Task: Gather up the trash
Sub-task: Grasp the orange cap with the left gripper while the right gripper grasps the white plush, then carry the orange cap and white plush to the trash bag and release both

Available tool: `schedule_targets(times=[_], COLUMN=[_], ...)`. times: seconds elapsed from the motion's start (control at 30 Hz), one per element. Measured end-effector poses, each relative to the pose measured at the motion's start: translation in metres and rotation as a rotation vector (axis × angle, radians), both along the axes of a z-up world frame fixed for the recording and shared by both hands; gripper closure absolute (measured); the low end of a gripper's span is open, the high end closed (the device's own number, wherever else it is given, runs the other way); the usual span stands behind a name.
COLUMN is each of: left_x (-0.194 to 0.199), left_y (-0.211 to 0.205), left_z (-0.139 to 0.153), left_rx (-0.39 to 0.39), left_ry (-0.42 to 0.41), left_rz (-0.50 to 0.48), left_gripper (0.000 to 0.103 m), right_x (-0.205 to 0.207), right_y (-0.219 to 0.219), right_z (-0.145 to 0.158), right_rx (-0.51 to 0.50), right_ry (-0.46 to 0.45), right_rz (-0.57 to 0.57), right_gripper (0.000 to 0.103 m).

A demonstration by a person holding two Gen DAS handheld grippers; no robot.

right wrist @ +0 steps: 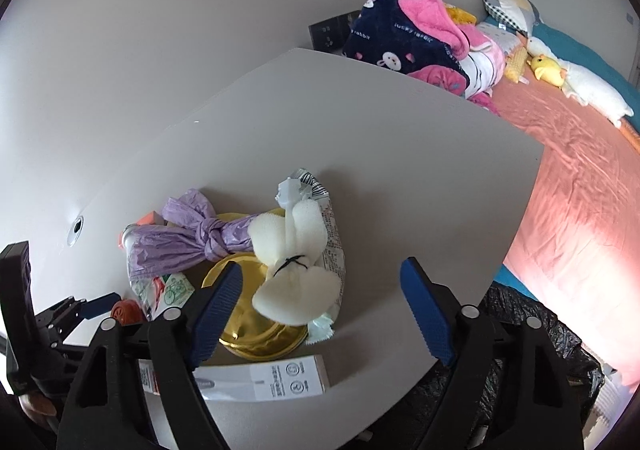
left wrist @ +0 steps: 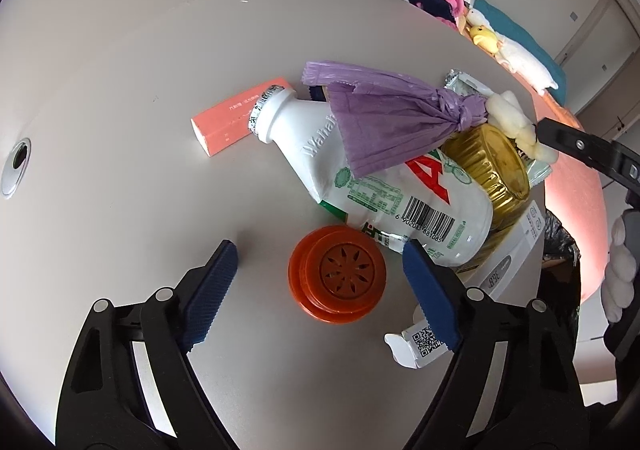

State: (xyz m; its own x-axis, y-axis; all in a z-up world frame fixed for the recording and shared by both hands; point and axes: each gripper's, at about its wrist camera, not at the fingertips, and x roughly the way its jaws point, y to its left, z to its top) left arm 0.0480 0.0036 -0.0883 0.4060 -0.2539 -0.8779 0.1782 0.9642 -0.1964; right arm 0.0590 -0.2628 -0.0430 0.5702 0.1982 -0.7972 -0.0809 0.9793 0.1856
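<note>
Jaws of both grippers stand apart, empty: left gripper [left wrist: 320, 282] around an orange cap [left wrist: 337, 275], right gripper [right wrist: 322, 310] over the white sponge [right wrist: 296, 282] on the table [right wrist: 400, 154].

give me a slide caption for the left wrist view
Open left tongs hover around an orange lid beside a white bottle draped with a knotted purple bag on the table.

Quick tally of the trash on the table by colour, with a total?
White: 3 - bottle, sponge brush, carton
Purple: 1 - knotted bag
Gold: 1 - lid
Orange: 1 - cap
Pink: 1 - box
Total: 7
</note>
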Motion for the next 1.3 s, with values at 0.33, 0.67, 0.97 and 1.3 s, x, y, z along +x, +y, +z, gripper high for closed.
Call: schedule_targets(times=[0.33,0.67,0.97,1.3], left_x=[-0.006,-0.012,-0.016,-0.021], left_y=[0.006,0.021,0.012,-0.017], left_z=[0.002,0.019,0.044,0.058], left_rx=[0.009,-0.051,-0.067,-0.097], left_ry=[-0.057,-0.119,-0.177,-0.193], left_rz=[0.027,0.091,0.069,-0.008], left_gripper=[0.053,0.059,0.059,0.059], right_x=[0.010,0.006,-0.014,-0.041], right_y=[0.011,0.014,0.017,-0.005], right_z=[-0.014,0.003,0.030,0.048], right_rx=[0.004,0.044,0.039,0.046], right_ry=[0.059,0.022,-0.043,-0.084], right_rz=[0.033,0.049,0.075,0.035], right_gripper=[0.064,0.072,0.072,0.072])
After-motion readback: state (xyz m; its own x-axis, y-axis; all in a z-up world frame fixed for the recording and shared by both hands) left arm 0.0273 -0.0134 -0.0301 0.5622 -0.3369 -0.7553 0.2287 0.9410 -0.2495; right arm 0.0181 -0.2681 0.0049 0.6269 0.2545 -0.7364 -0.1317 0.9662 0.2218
